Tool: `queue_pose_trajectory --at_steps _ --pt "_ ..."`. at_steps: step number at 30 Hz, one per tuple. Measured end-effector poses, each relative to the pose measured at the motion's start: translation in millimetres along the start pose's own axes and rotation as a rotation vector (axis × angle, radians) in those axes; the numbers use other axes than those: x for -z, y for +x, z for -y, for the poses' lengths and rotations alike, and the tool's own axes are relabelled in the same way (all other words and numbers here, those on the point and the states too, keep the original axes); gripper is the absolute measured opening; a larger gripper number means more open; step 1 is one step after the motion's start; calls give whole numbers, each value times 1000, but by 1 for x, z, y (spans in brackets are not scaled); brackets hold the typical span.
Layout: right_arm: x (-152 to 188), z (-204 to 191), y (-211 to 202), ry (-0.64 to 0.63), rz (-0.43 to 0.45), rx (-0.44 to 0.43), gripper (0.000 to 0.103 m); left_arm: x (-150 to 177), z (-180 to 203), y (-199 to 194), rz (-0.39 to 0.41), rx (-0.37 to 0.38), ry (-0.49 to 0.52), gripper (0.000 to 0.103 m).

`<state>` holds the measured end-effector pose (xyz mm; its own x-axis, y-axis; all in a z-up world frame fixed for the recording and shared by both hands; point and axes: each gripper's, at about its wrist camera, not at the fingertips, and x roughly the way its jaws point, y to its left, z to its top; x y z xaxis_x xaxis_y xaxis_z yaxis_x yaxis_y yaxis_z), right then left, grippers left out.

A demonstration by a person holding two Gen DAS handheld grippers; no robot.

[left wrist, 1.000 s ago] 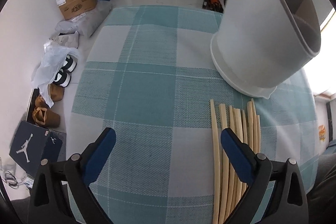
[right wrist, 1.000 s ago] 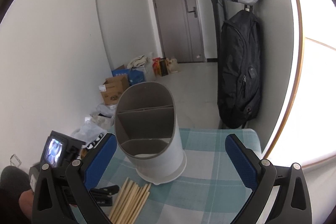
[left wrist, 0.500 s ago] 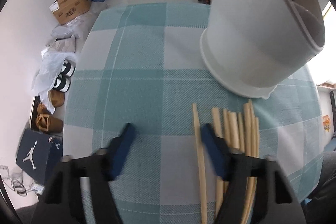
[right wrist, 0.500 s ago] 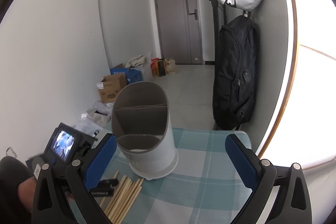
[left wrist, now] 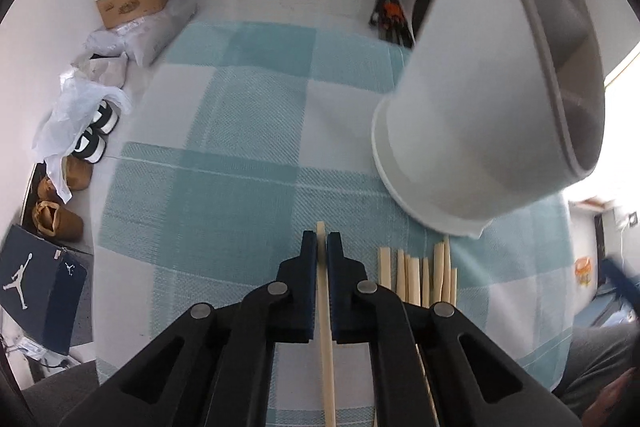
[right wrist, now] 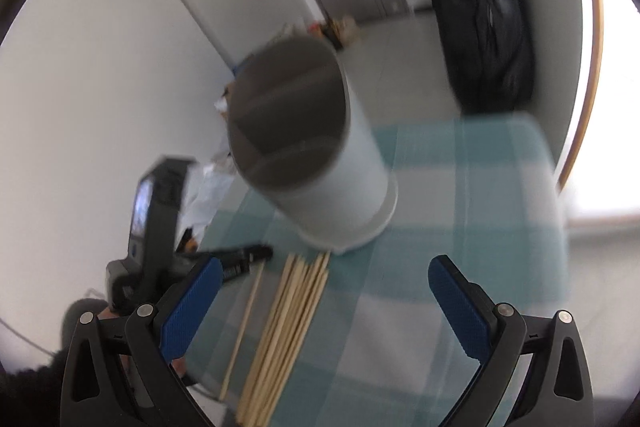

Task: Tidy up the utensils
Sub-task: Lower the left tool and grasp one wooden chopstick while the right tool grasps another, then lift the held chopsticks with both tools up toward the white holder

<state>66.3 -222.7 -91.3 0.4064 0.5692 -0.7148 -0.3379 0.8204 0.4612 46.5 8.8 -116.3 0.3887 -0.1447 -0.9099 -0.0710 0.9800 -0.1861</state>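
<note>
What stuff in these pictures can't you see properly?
- Held chopstick: in the left wrist view its near end is cut off by the bottom edge, with the left gripper shut on it.
- Other chopsticks: their lower parts hide behind the gripper's black arm.
- Utensil holder: the right wrist view is blurred, so its dividers and bottom are unclear.
- Small screen: too blurred to read.

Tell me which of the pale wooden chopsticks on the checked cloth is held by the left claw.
The single pale wooden chopstick lying apart, left of the bundle of pale wooden chopsticks. The left claw is shut on it; the bundled ones lie loose on the teal checked cloth.
</note>
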Motion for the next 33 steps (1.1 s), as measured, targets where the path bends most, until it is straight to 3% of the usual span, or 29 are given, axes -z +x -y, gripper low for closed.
queue_pose_trajectory --at_steps 6,12,17,23,31,33 --pt "17 7 34 50 -150 10 67 -1 -5 -35 99 110 -63 1" --pt "28 -14 52 2 -192 -9 42 -1 -18 -55 168 175 -106 1" --pt "23 -45 63 -54 -218 -19 33 -3 -33 -64 200 251 -152 1" --pt "14 -63 87 -91 -272 40 21 -3 -44 -74 234 270 -137 1" --pt "8 -76 127 -139 -334 186 20 0 -53 -84 244 296 -146 1" --pt "1 -68 120 -139 -331 210 20 1 -58 -86 246 300 -147 1"
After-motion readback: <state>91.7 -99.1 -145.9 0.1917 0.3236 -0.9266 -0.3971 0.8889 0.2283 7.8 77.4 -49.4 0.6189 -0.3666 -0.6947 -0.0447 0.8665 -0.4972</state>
